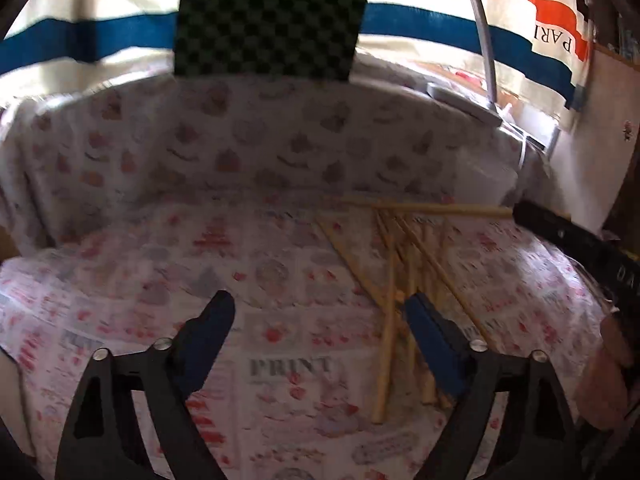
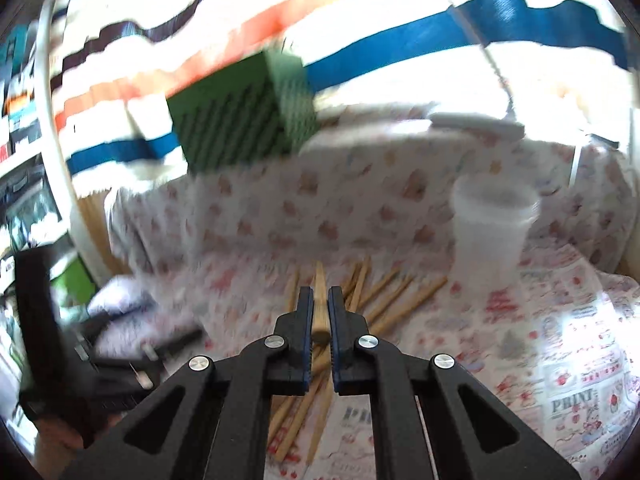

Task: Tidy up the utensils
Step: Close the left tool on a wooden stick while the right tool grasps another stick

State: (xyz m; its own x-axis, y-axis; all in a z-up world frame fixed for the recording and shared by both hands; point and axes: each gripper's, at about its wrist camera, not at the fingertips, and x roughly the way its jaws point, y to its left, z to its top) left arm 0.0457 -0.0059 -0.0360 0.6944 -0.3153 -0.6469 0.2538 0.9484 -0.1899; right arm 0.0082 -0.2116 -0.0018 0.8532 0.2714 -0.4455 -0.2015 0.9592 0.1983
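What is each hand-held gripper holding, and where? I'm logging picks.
The right hand-held gripper pinches one chopstick near its thick end. The left hand-held gripper holds nothing.

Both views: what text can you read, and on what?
"PRINT": tablecloth, also in the right view.
"PARI", cut off at the edge: striped cloth behind the table.
"DA", cut off: black object at the right edge.
Small red print on the tablecloth: too blurred to read.
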